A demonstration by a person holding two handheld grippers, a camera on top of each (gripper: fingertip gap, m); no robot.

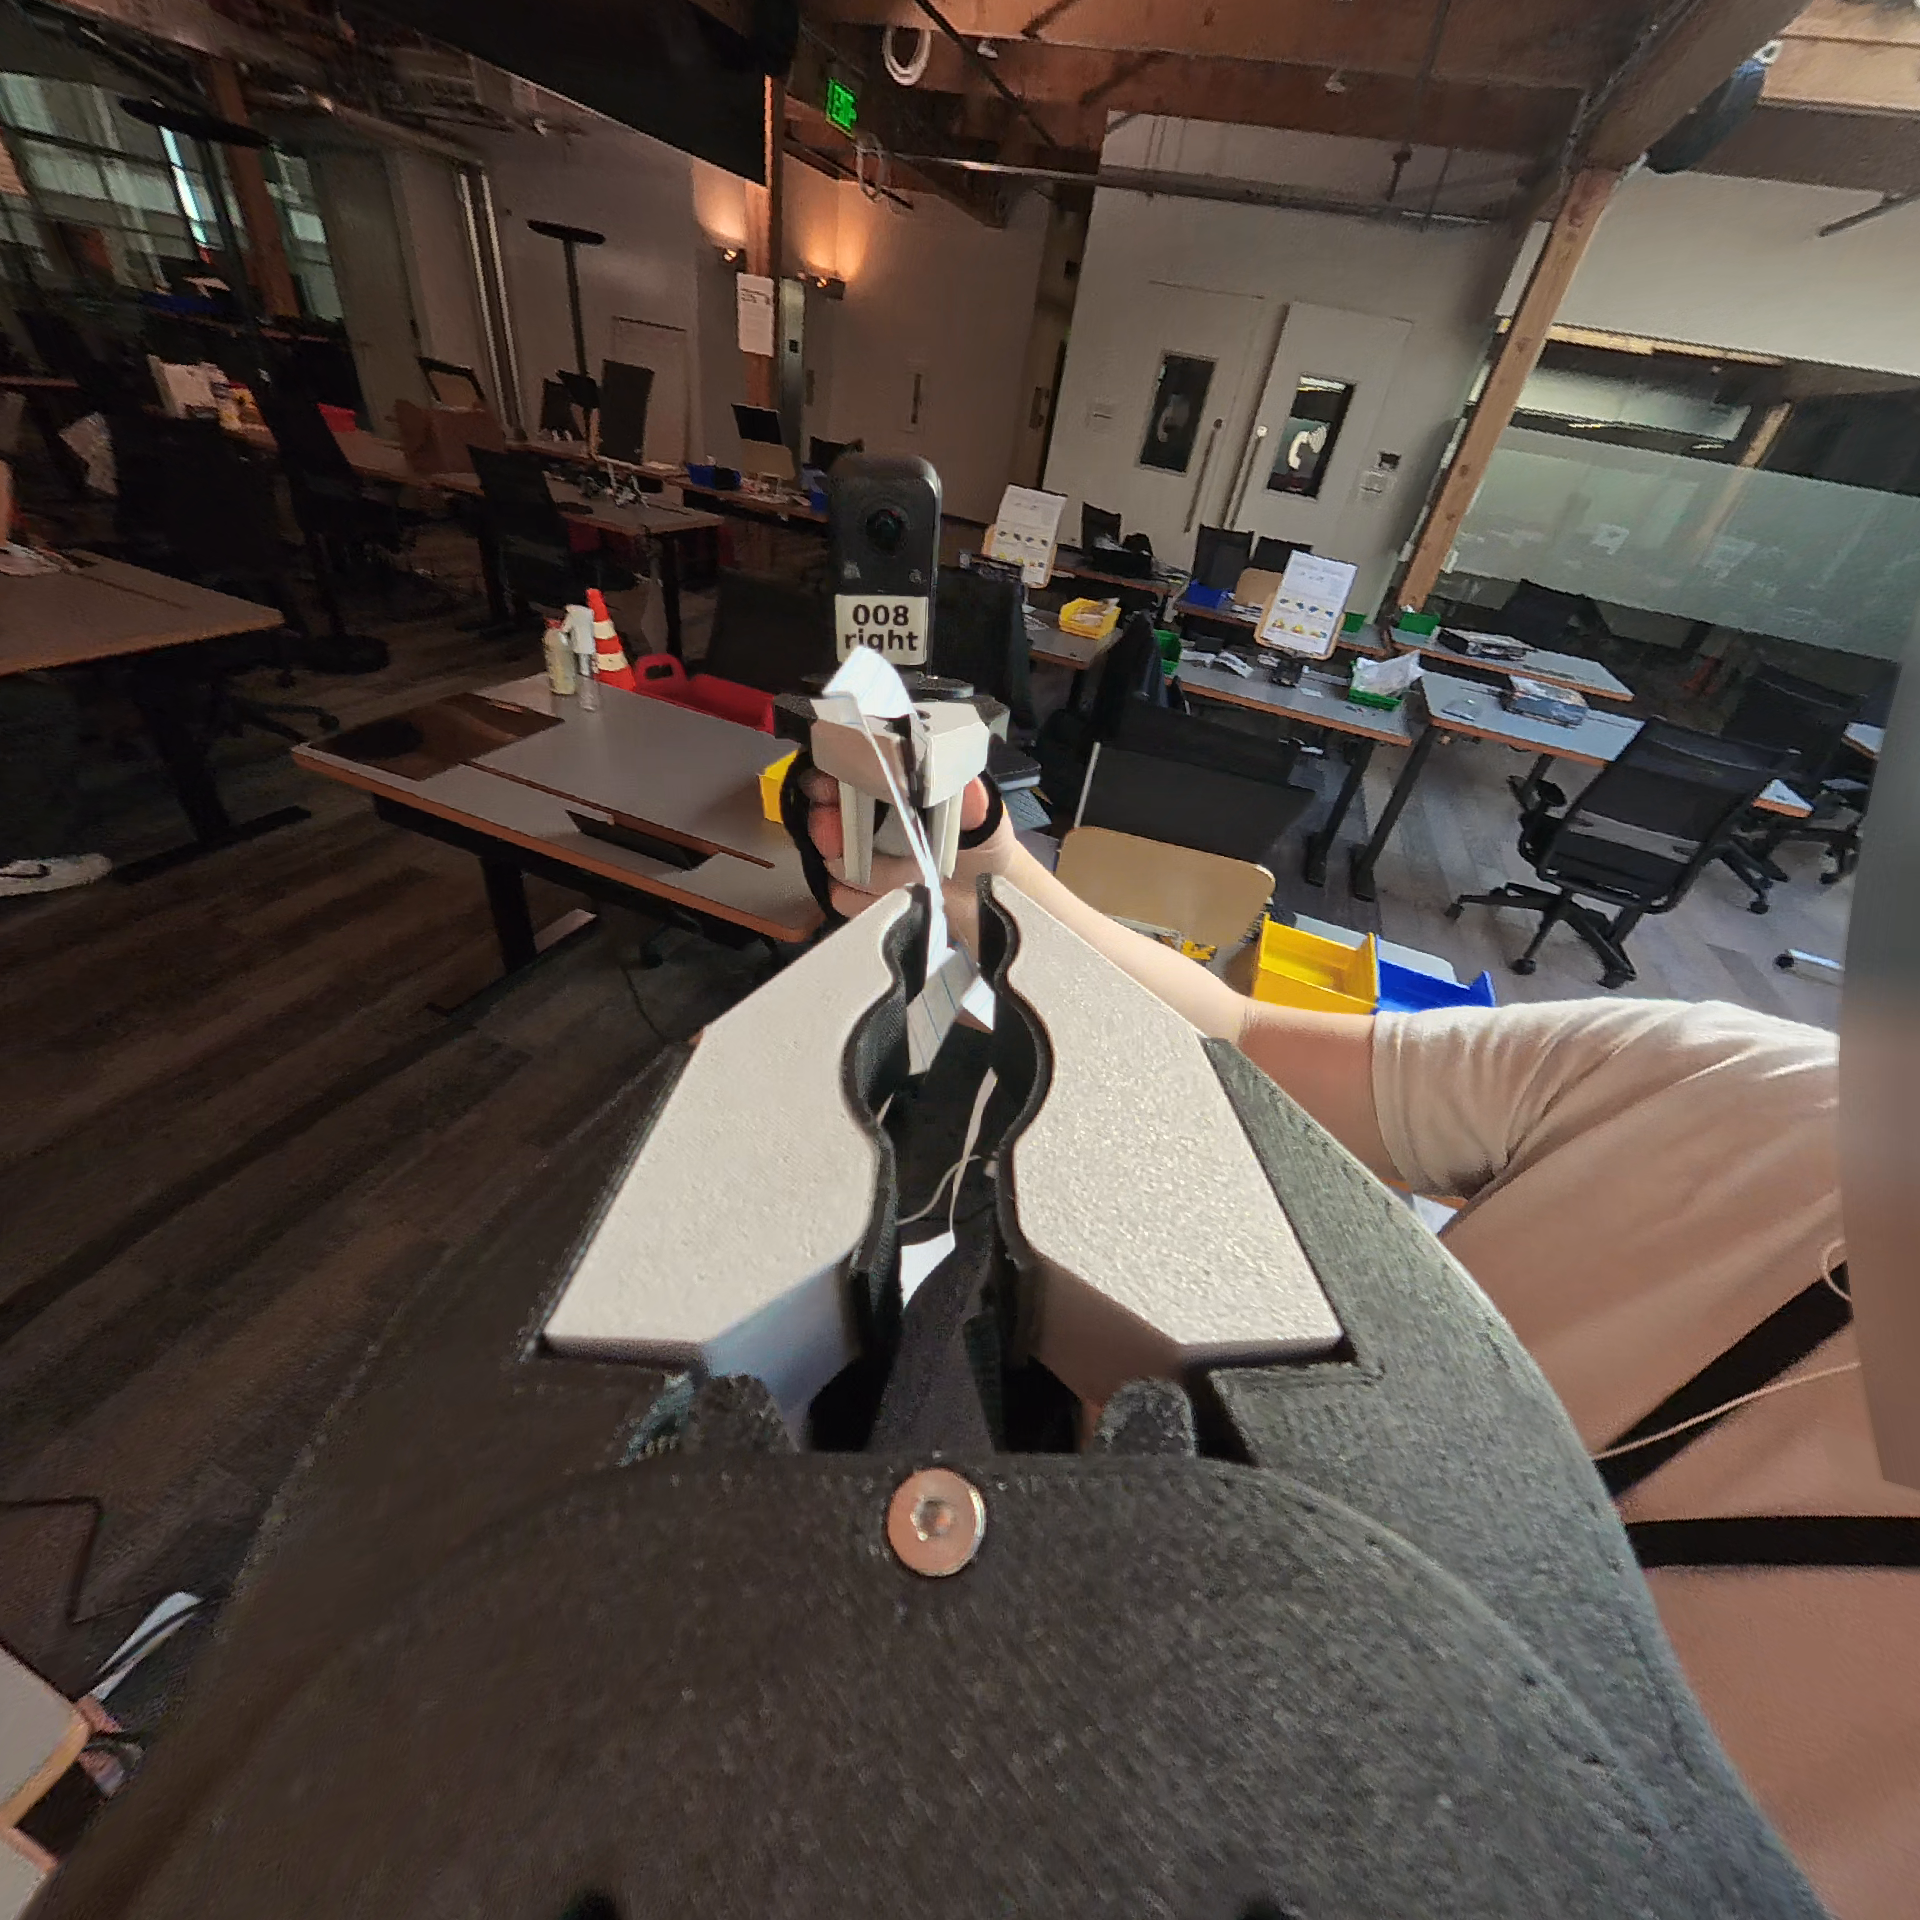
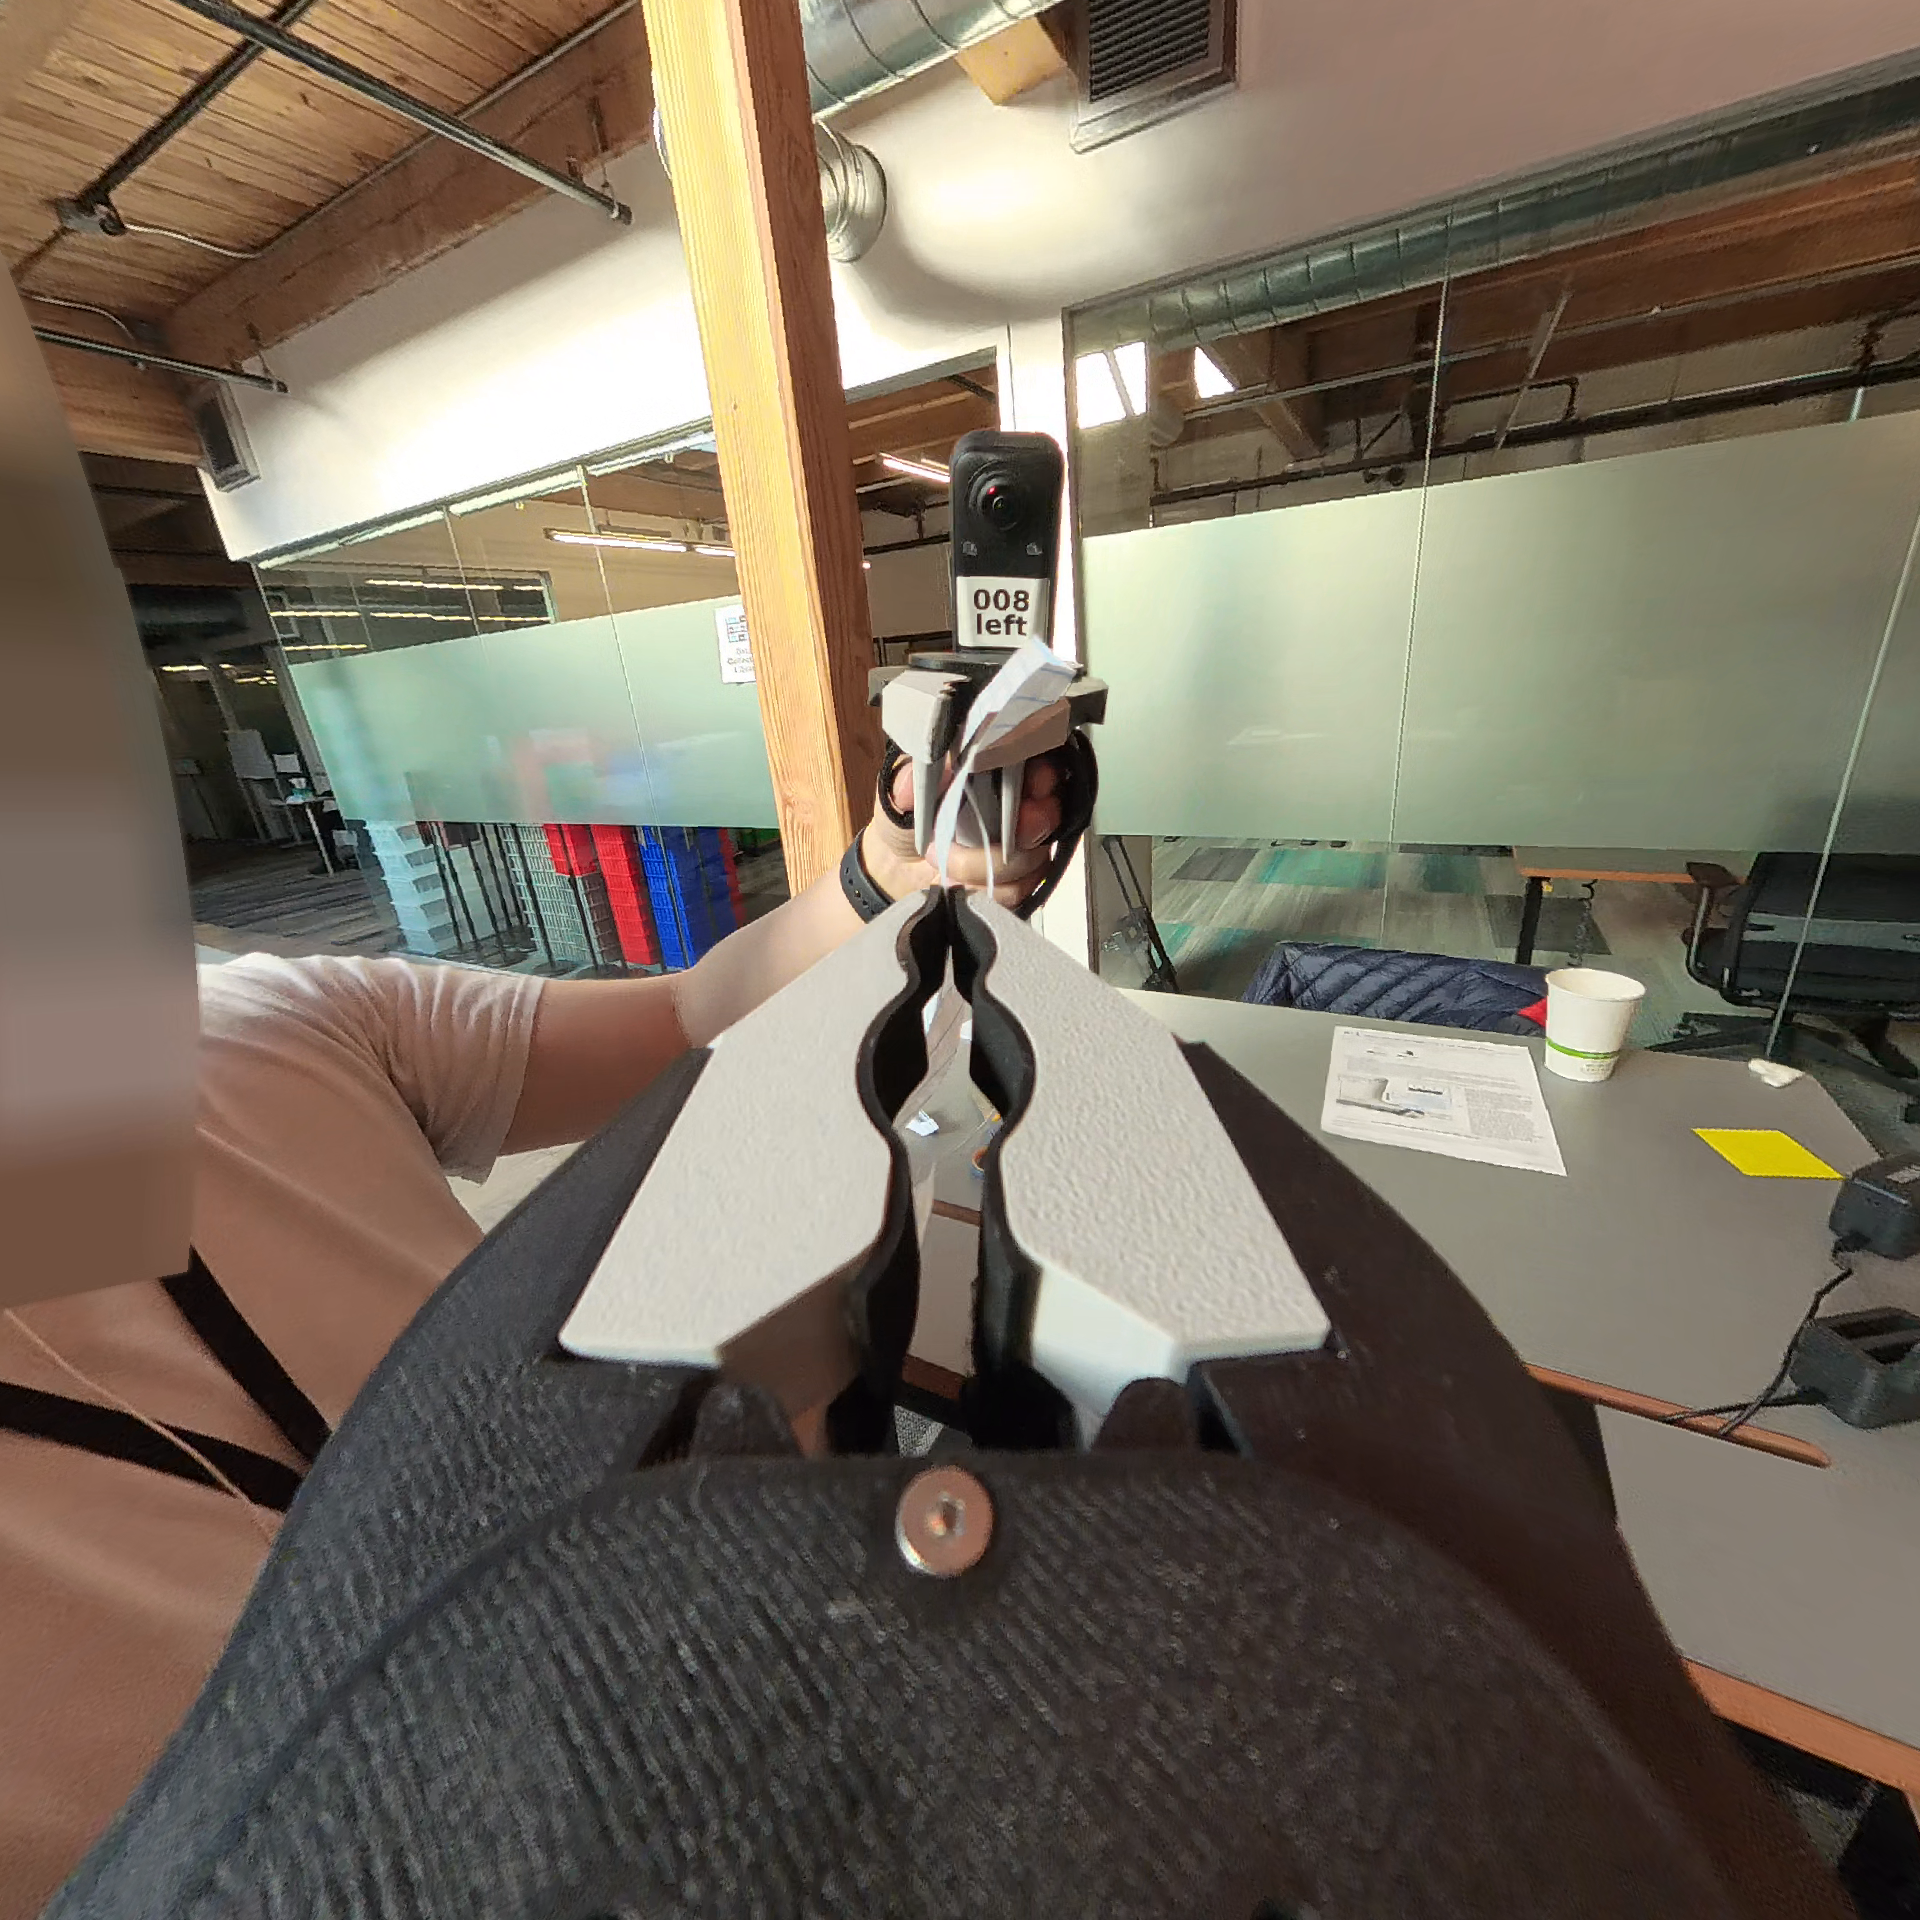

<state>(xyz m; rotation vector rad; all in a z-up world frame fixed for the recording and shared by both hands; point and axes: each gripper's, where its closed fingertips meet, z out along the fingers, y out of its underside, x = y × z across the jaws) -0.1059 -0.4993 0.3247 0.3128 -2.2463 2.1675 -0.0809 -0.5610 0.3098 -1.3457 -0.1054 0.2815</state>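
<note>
Up in the air, well above the floor, the left tool (image 1: 951,904) pinches a strip of white lined paper (image 1: 940,977) between its nearly closed tips; the strip runs back down the gap between the two grey fingers (image 1: 769,1122) and forward toward the right tool (image 1: 902,852), which faces the camera a little way off. That tool also grips the paper (image 1: 878,691), whose upper end pokes out above its fingers, and a hand (image 1: 831,821) wraps its black grip. A bare forearm and beige sleeve (image 1: 1558,1091) reach in from the right. Behind stands a grey bench (image 1: 644,769) with an orange cone (image 1: 608,639) and bottles on its far end, and yellow and blue bins (image 1: 1320,966) sit on the floor. From the right wrist view, the right tool (image 2: 948,902) has its tips pressed together on the same paper (image 2: 943,1023), seen in the gap between its fingers. Facing it, the left tool (image 2: 966,826) holds the other end (image 2: 1013,691), folded over its top, with a hand (image 2: 914,847) and a dark wristband below it. To the right is a grey bench (image 2: 1558,1247) carrying a paper cup (image 2: 1590,1023), a printed sheet (image 2: 1444,1107), a yellow note (image 2: 1761,1153) and black chargers (image 2: 1870,1361). A wooden post (image 2: 769,416) rises behind.
</note>
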